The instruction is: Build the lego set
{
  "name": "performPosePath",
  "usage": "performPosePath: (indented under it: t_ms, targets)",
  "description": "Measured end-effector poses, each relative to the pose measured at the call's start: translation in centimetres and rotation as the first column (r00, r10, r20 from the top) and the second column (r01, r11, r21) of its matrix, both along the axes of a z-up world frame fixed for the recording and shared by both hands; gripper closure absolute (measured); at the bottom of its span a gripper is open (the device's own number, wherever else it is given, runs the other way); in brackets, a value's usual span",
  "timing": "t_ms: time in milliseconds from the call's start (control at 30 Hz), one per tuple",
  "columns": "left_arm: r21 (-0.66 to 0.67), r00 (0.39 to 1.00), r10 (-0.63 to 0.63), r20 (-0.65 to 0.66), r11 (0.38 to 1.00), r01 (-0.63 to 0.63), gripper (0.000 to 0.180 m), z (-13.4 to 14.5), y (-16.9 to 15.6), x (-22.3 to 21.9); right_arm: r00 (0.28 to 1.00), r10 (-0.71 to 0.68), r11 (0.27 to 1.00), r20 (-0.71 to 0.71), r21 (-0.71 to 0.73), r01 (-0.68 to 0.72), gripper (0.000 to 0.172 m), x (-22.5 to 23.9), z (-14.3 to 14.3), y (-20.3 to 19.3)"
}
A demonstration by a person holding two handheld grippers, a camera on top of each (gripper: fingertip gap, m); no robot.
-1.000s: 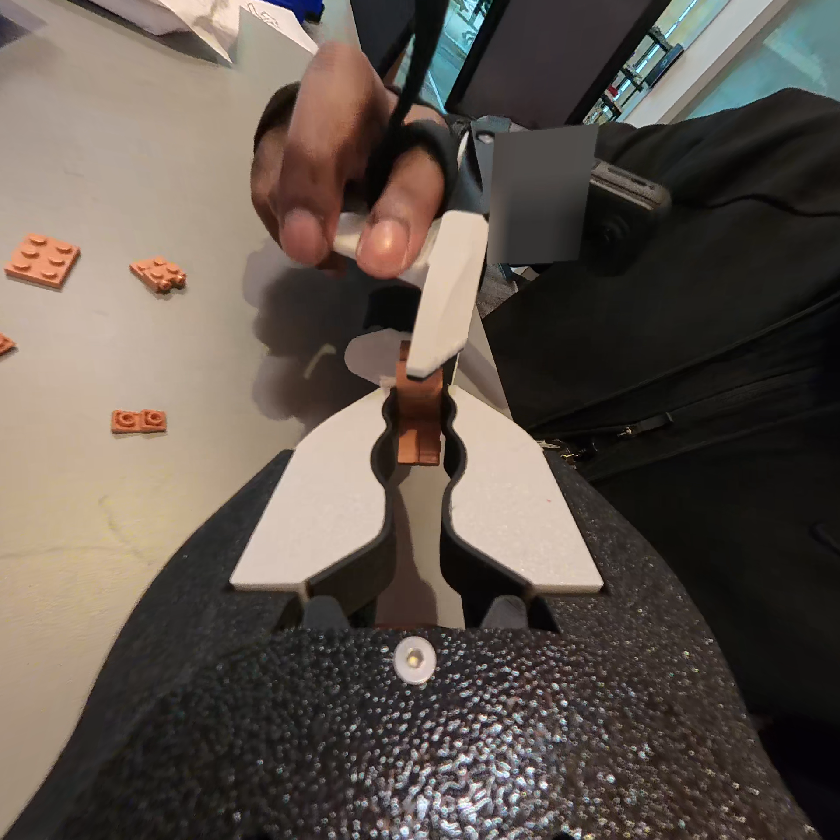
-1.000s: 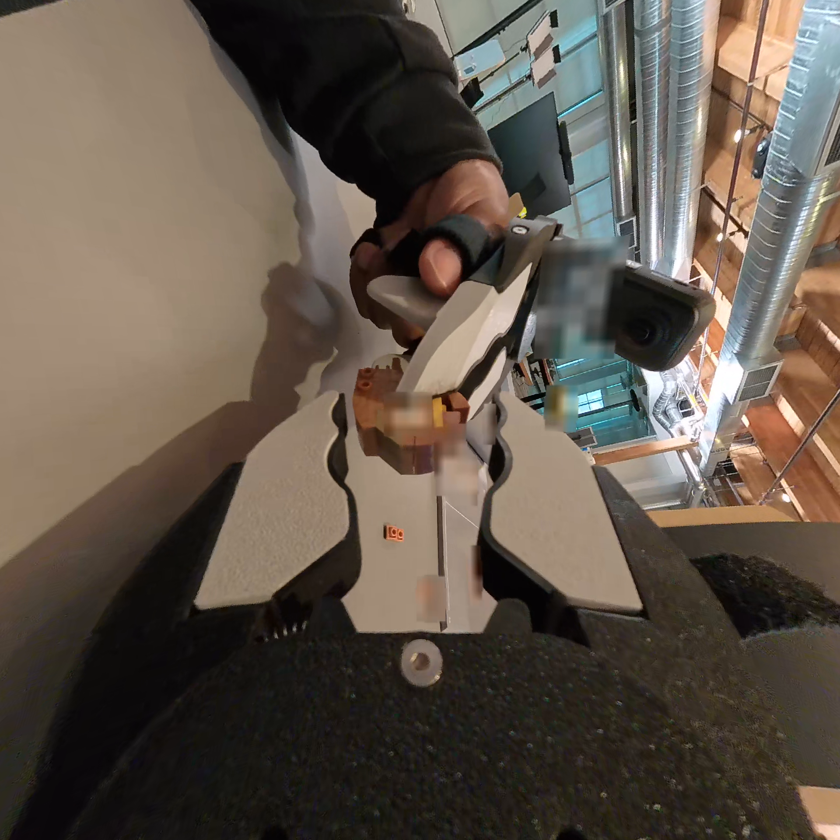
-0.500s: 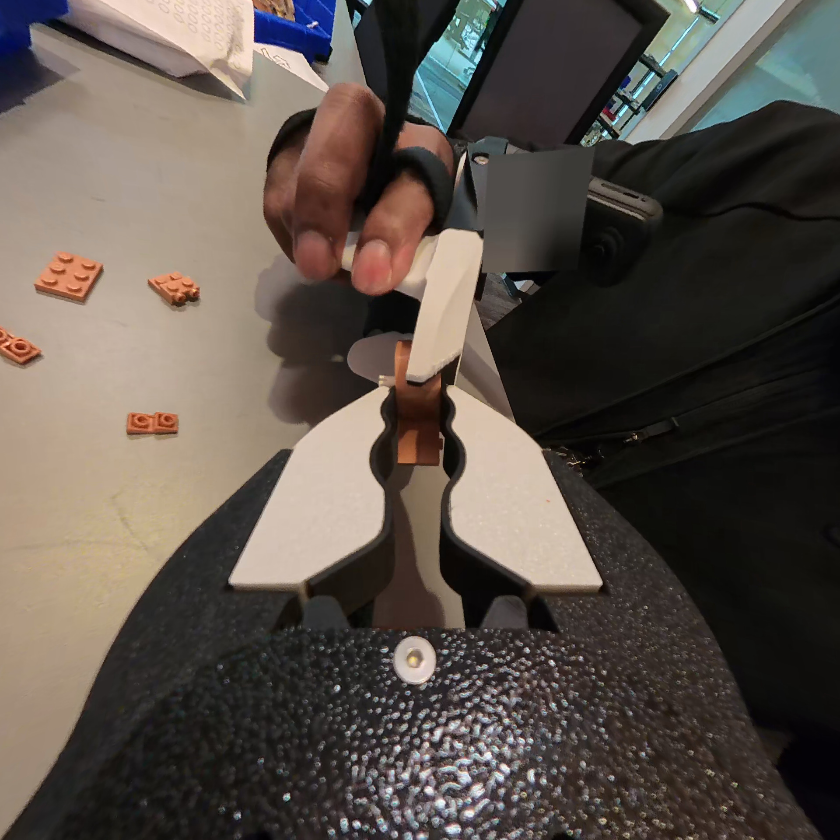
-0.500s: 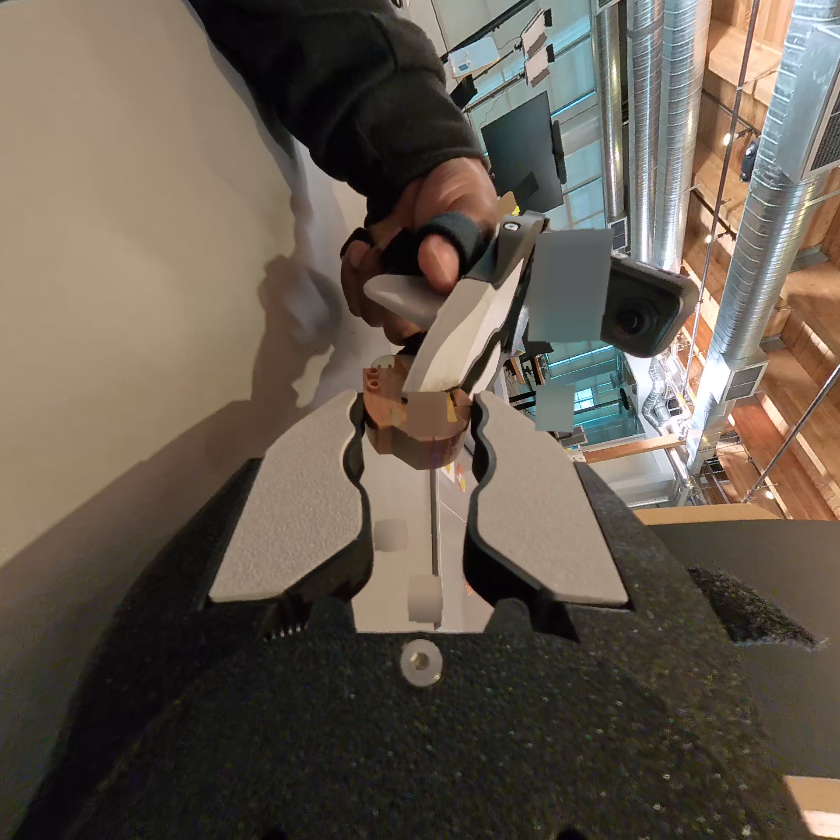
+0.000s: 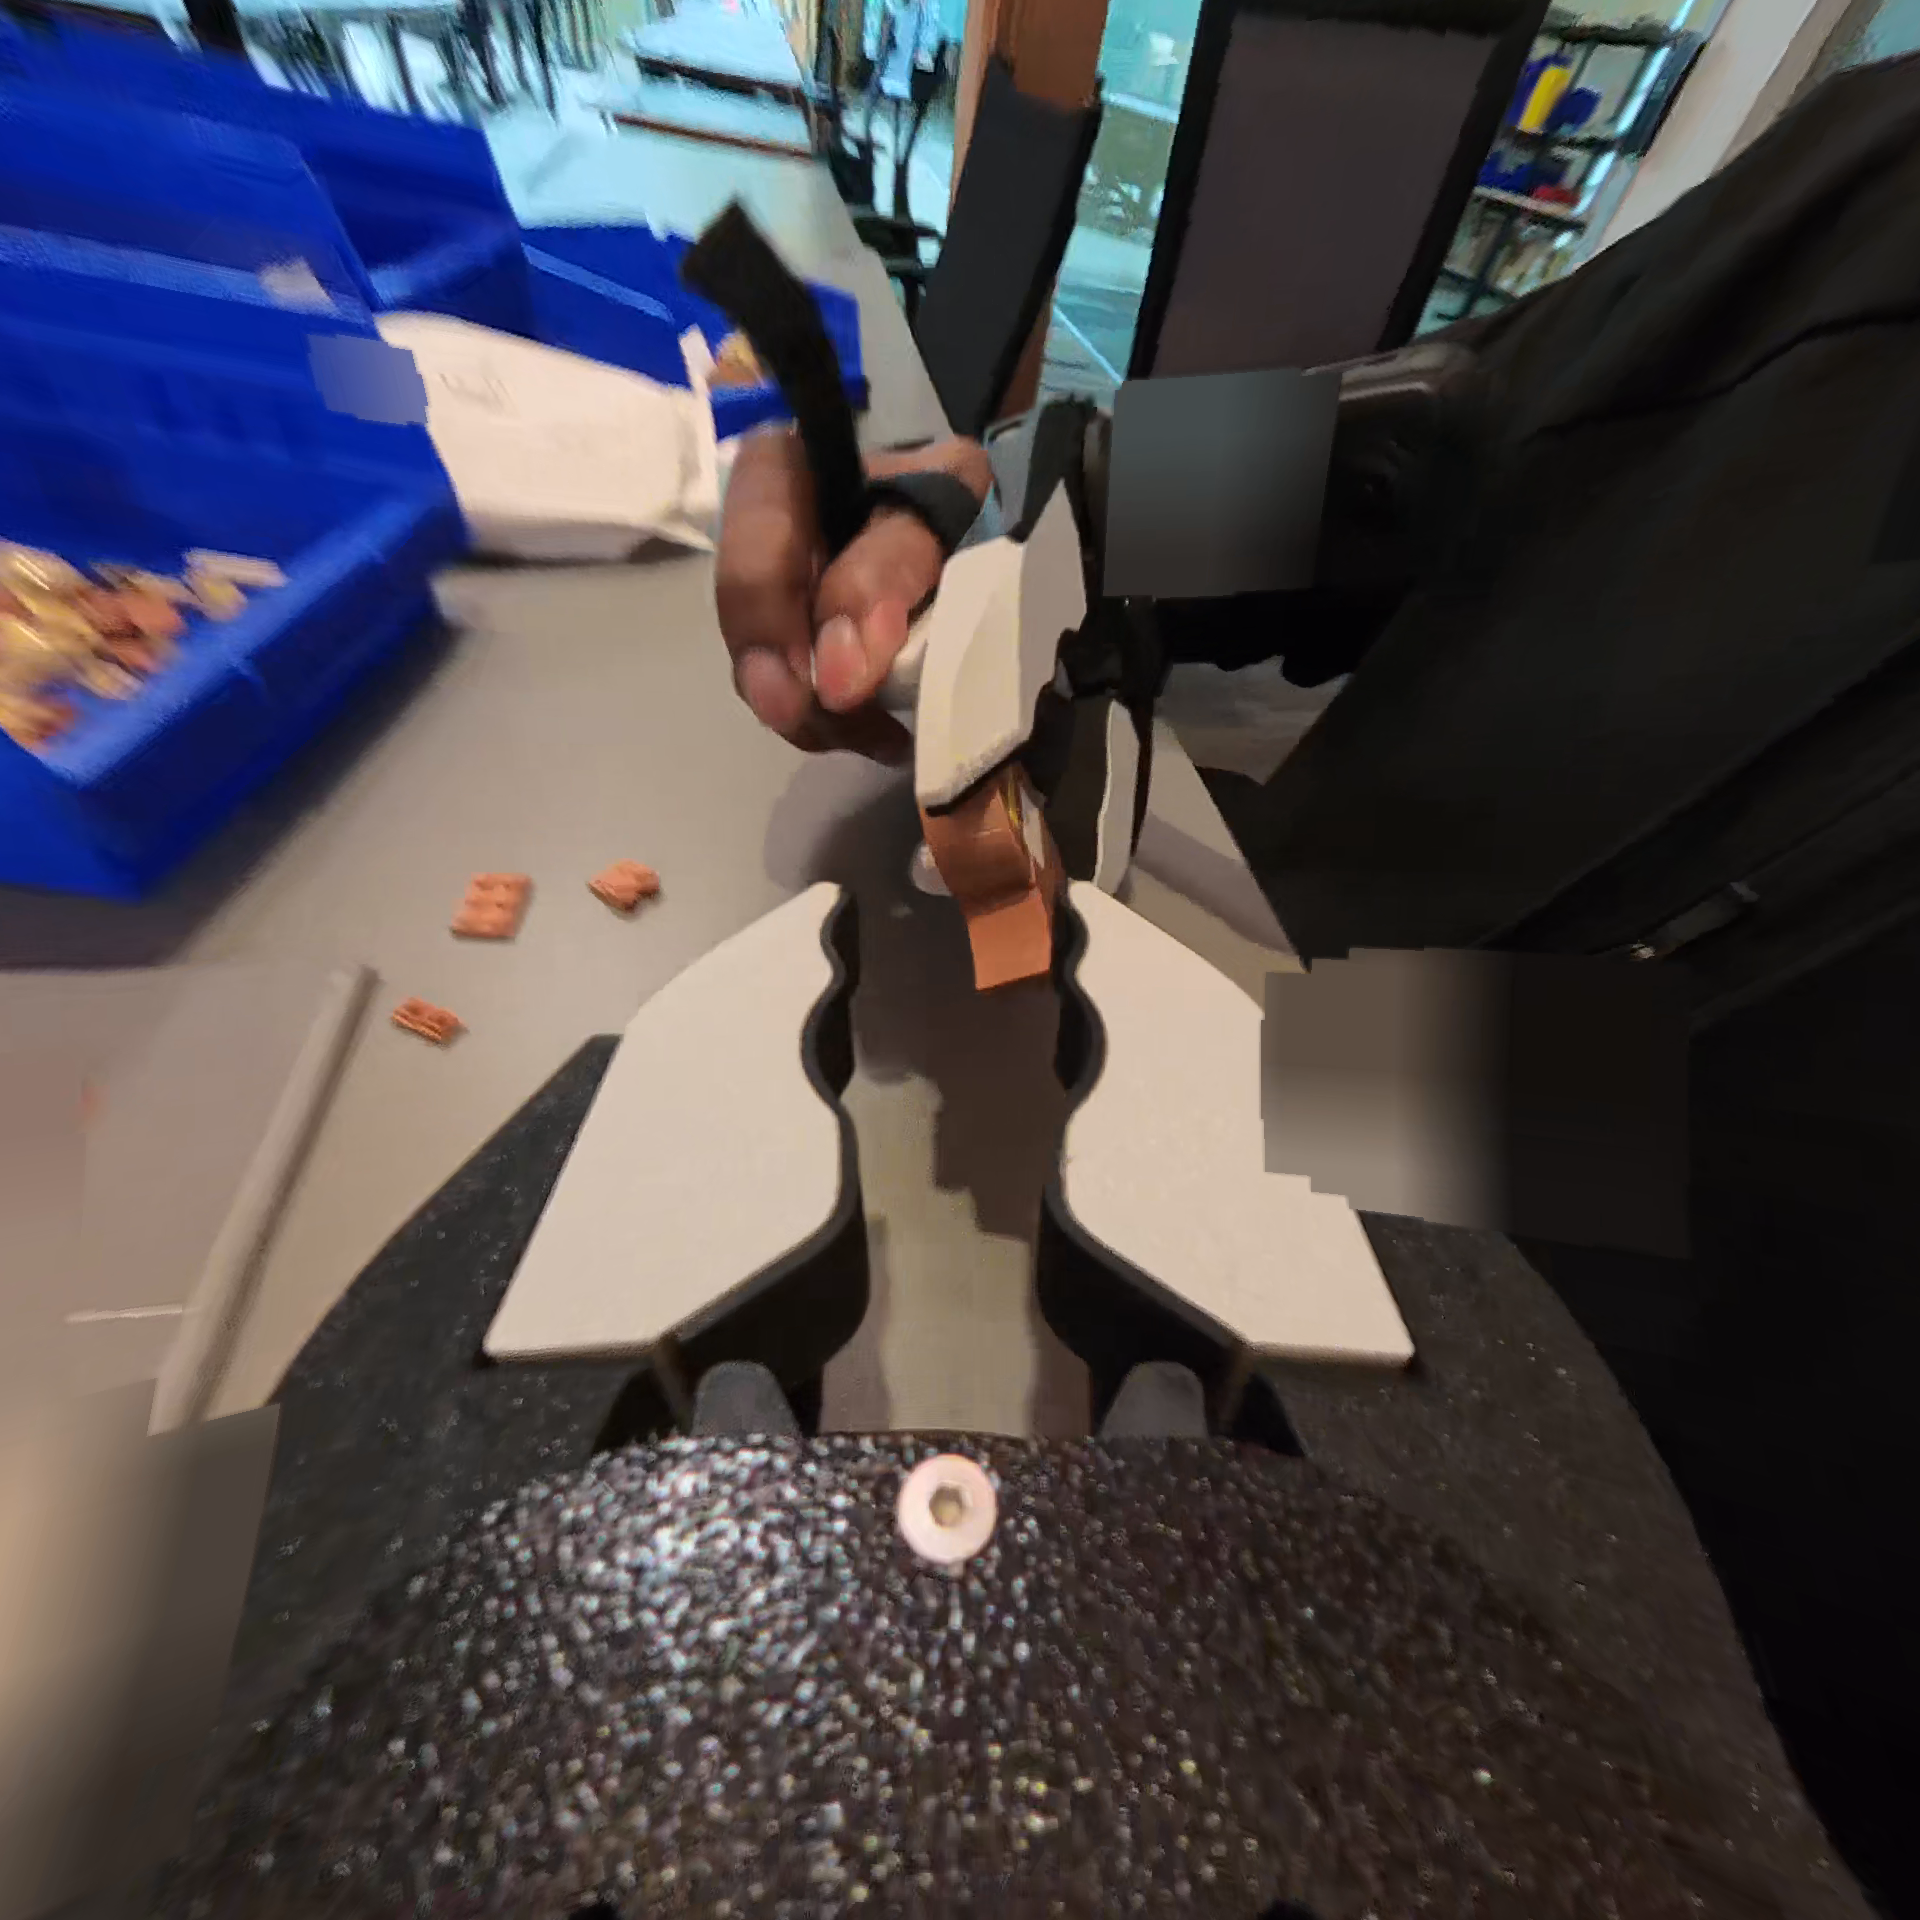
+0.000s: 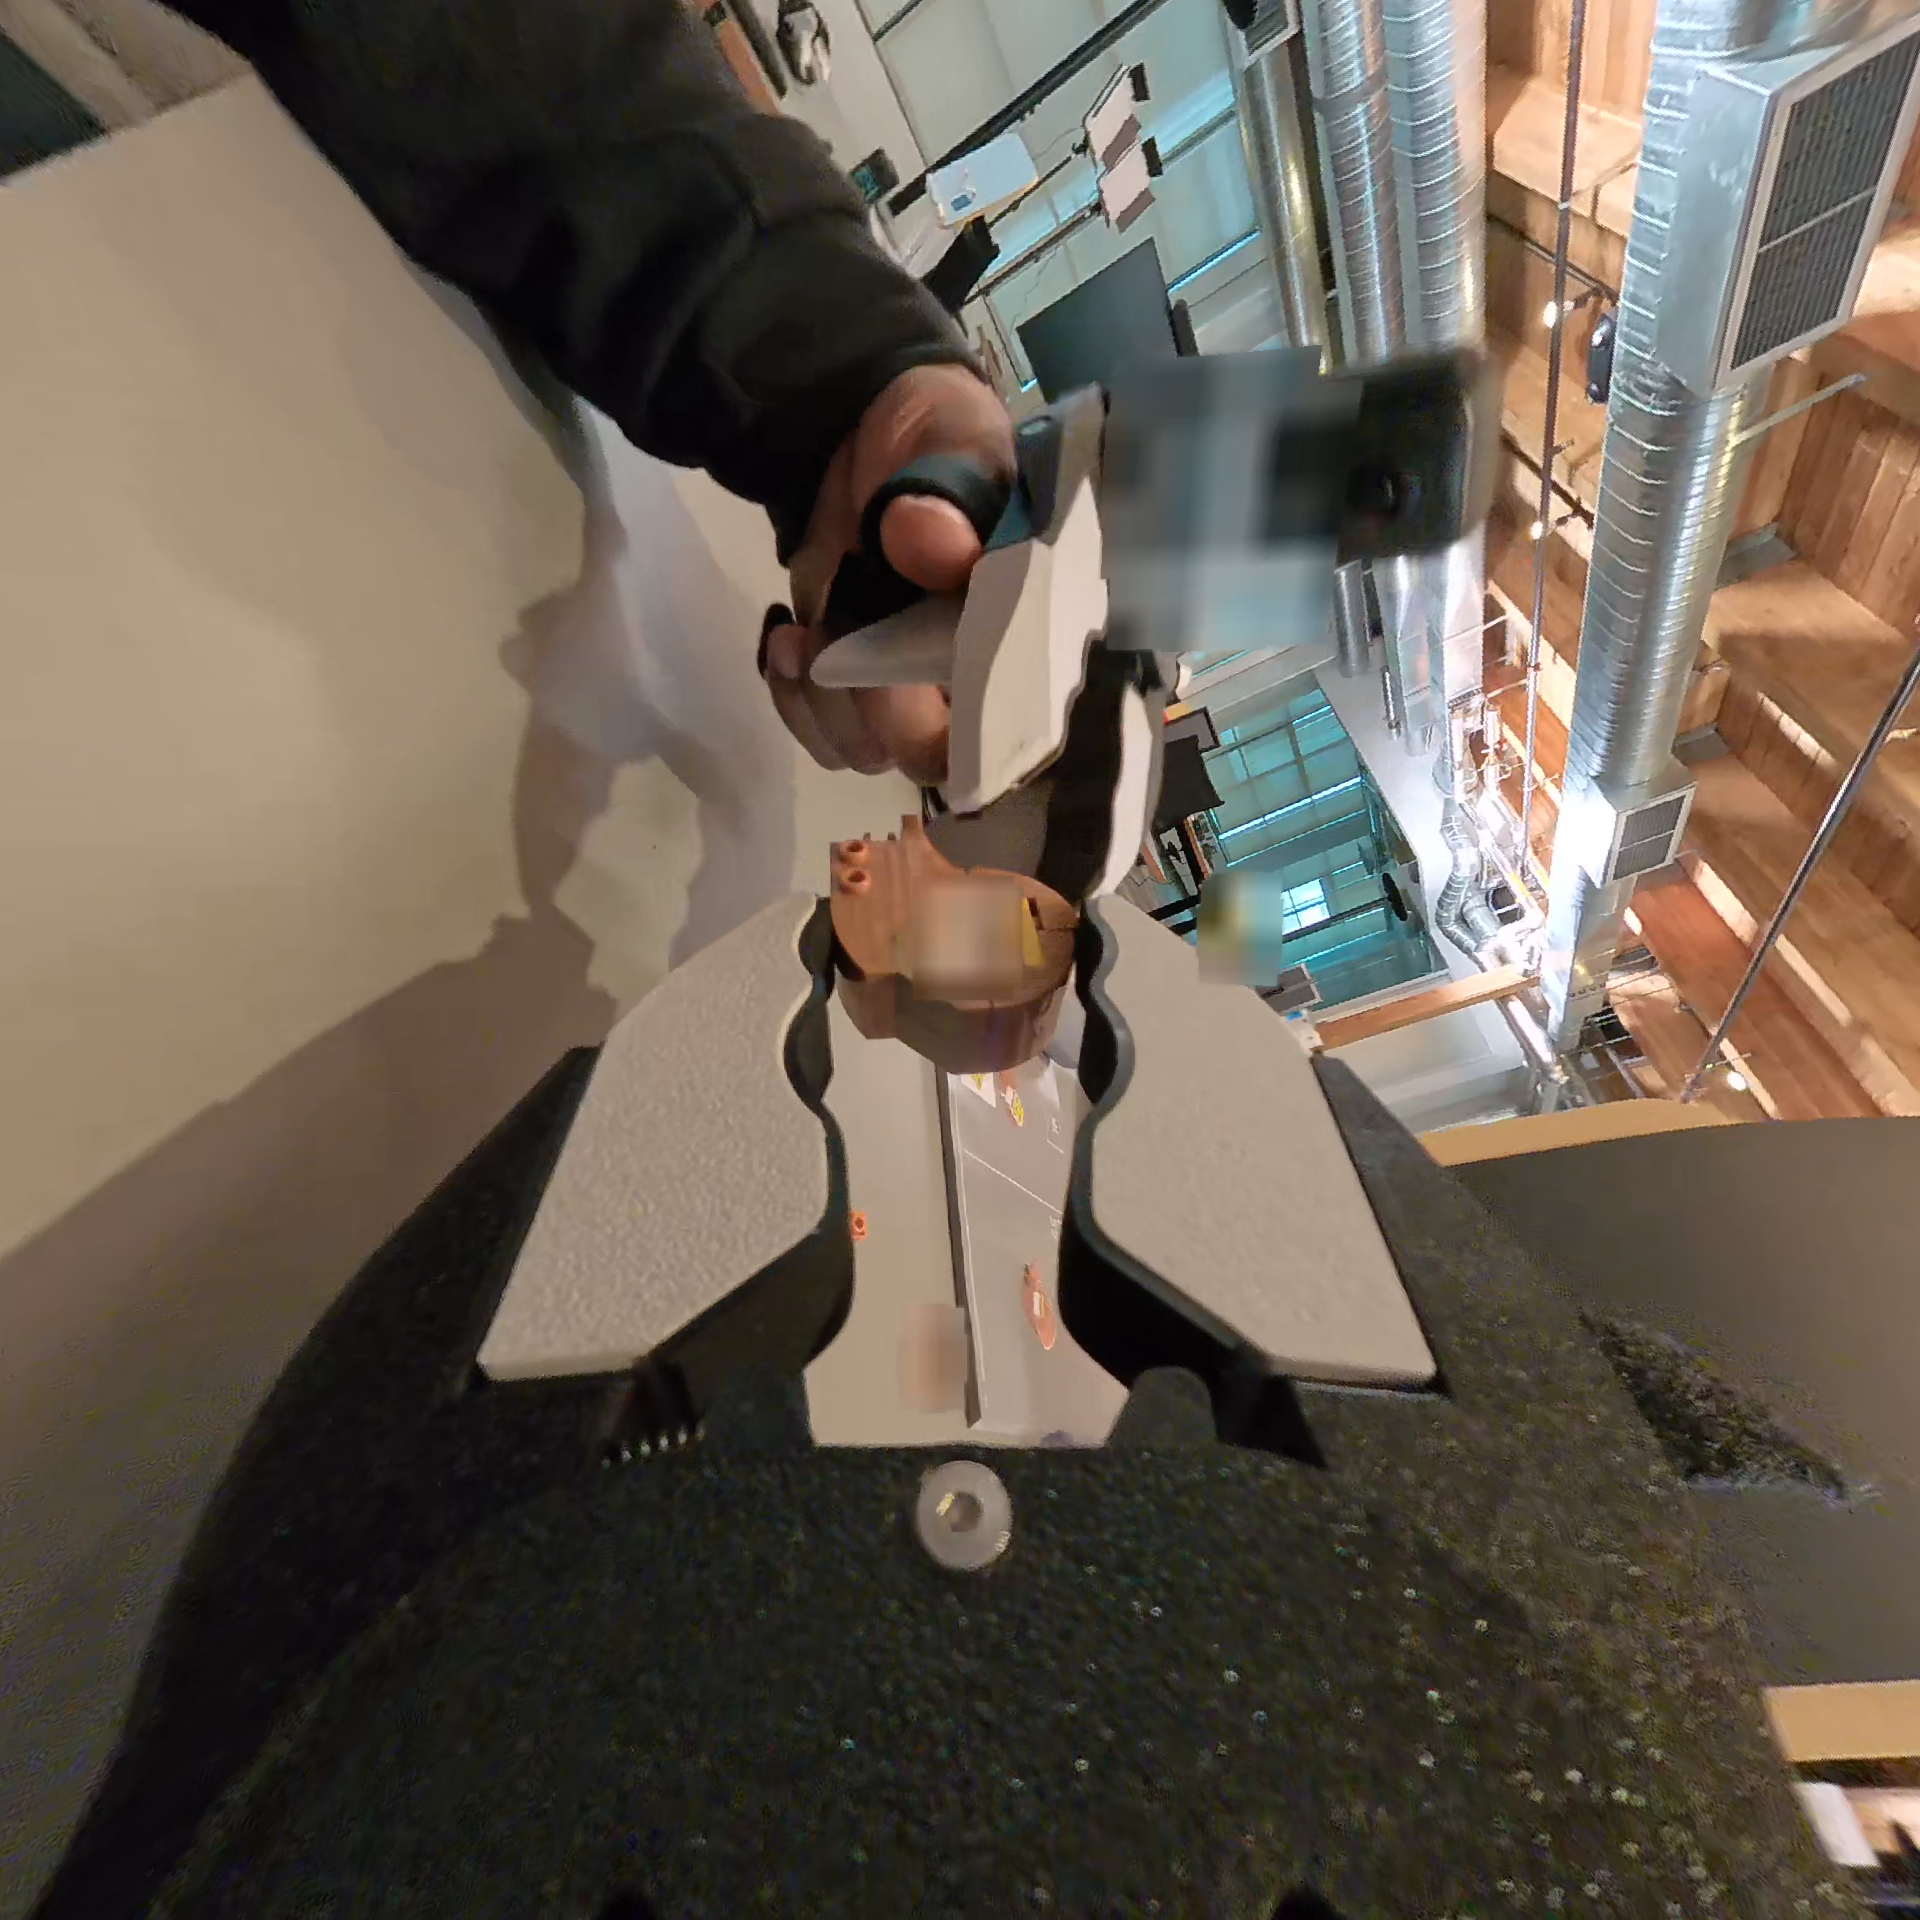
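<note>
In the right wrist view my right gripper [image 6: 951, 925] is shut on a brown brick assembly [image 6: 883, 966] with a small yellow part; both pads press its sides. In the left wrist view my left gripper [image 5: 956, 899] is open. The same brown assembly [image 5: 1003, 914] hangs from the right gripper [image 5: 1023, 800] and reaches down between my left fingertips, close to the right finger [image 5: 1143, 1018], with a clear gap on the left side. The left gripper [image 6: 1039, 842] also shows in the right wrist view just beyond the assembly, its fingers spread.
Loose orange plates [image 5: 490, 904] [image 5: 623, 883] [image 5: 426, 1018] lie on the grey table [image 5: 520, 779]. Blue bins [image 5: 156, 520] and a white bag [image 5: 561, 457] stand at the back left. A person's black jacket [image 5: 1610, 623] fills the right. Only a small space, under 4 cm, lies between the two pairs of fingers.
My right gripper closed on the brown assembly. My left gripper then opened and let go of it, and has drawn back a little; the assembly stays with the right gripper.
</note>
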State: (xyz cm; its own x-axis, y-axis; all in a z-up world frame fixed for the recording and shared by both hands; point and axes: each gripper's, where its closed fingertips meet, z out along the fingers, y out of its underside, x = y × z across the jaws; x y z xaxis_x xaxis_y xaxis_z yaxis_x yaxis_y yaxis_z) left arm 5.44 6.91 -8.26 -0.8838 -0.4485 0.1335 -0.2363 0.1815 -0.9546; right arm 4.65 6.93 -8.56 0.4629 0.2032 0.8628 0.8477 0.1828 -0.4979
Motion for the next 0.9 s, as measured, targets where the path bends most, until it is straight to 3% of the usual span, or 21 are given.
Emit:
performPosePath:
  t_ms: [100, 200, 533, 800, 900]
  targets:
    - [0.069, 0.967, 0.035, 0.253, 0.996, -0.054, 0.149, 1.7, 0.4, 0.0, 0.998, 0.017, 1.000, -0.064, 0.001, -0.017, 0.127, -0.2, 0.8, -0.3]
    - [0.049, 0.925, 0.045, 0.377, 0.996, -0.068, 0.158, 3.2, 0.1, -0.3, 0.993, 0.042, 0.999, -0.111, 0.008, -0.041, 0.127, -0.7, 1.5, -0.6]
    - [0.001, 0.971, 0.042, 0.236, 0.999, -0.043, 0.166, 2.0, -1.3, 0.2, 0.994, 0.036, 0.999, -0.103, 0.033, -0.033, 0.127, -1.0, 2.3, -0.8]
    - [-0.006, 0.970, 0.037, 0.242, 0.999, -0.037, 0.163, 2.1, -1.4, 0.2, 0.995, 0.036, 0.999, -0.091, 0.018, -0.034, 0.127, -1.1, 2.3, -1.0]
    - [0.041, 0.952, 0.029, 0.304, 0.998, -0.044, 0.159, 2.3, -1.1, 0.0, 0.989, 0.052, 0.999, -0.140, 0.023, -0.049, 0.127, -1.0, 2.8, -1.2]
